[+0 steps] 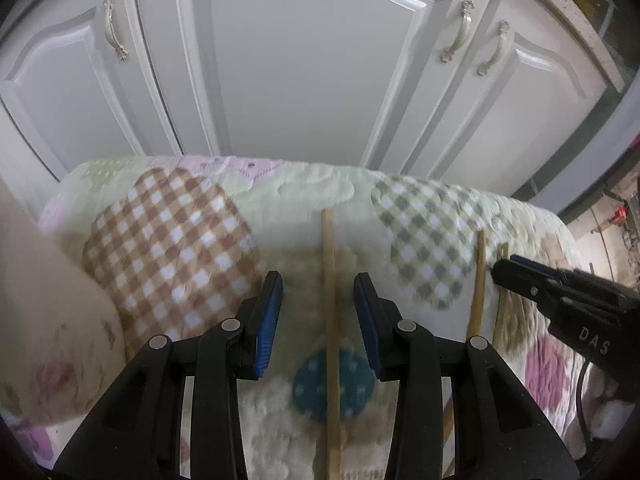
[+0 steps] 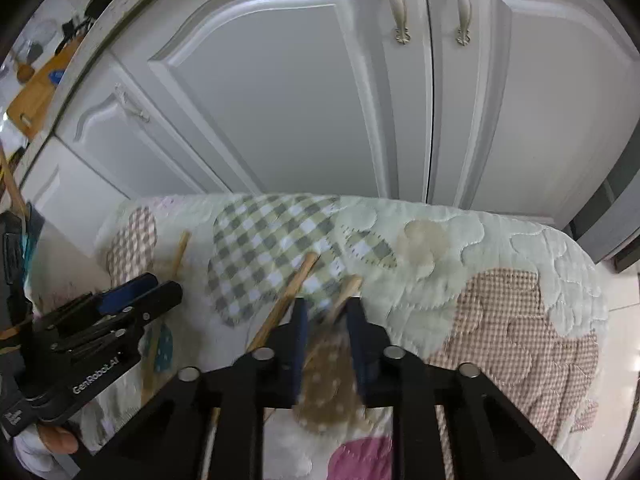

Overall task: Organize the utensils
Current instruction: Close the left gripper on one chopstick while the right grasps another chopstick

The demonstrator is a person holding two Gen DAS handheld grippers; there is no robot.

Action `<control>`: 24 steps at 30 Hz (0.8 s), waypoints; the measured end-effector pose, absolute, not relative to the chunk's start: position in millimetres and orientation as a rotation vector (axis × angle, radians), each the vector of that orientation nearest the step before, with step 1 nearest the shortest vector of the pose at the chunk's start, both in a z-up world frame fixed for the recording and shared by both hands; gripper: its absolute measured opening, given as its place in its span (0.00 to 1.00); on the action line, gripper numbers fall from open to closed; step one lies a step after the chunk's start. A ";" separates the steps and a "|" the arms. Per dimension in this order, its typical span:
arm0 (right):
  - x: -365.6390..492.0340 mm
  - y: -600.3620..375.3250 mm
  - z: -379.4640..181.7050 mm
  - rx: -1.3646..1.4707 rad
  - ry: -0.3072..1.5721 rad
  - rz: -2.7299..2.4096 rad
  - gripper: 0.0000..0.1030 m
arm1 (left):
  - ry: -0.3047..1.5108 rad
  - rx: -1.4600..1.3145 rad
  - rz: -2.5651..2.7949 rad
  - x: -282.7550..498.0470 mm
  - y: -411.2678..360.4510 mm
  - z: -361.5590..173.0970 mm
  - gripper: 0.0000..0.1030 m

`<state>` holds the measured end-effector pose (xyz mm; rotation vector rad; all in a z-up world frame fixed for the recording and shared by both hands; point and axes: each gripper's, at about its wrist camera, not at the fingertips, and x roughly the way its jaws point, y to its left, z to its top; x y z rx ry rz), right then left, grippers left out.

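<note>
Three wooden sticks lie on a patchwork quilt (image 1: pixel 172 240). In the left wrist view my left gripper (image 1: pixel 318 280) stands open astride the middle stick (image 1: pixel 330 312), and its blue pads are clear of it on both sides. My right gripper (image 1: pixel 502 270) reaches in from the right beside a second stick (image 1: pixel 478 280). In the right wrist view my right gripper (image 2: pixel 326 306) has its jaws narrow around the rightmost stick (image 2: pixel 348 288). That stick is blurred and crosses the gap at a slant, with quilt (image 2: pixel 480 260) still showing between the pads. My left gripper (image 2: pixel 160 282) is at the left.
White cabinet doors (image 1: pixel 304 72) rise just behind the quilt's far edge. A pale floral bulk (image 1: pixel 48 320) crowds the left side. A hand (image 2: pixel 60 444) holds the left gripper's grip. A wooden cutting board (image 2: pixel 36 92) lies on the counter above.
</note>
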<state>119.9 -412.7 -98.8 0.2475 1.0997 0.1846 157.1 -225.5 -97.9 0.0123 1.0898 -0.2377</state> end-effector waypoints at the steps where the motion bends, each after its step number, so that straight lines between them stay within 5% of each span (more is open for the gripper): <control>1: 122.3 -412.7 -98.6 0.240 1.098 0.188 0.14 | 1.092 0.012 -0.231 160.6 -227.8 -98.3 0.35; 5: 126.5 -404.6 -95.8 0.207 1.107 0.239 0.11 | 1.094 0.032 -0.221 168.4 -237.8 -99.5 0.35; 11: 115.6 -382.3 -106.6 0.212 1.141 0.328 0.09 | 1.109 0.037 -0.279 157.2 -233.8 -98.9 0.09; 24: 105.9 -367.6 -107.0 0.157 1.147 0.276 0.17 | 1.138 0.012 -0.274 148.9 -217.5 -100.0 0.10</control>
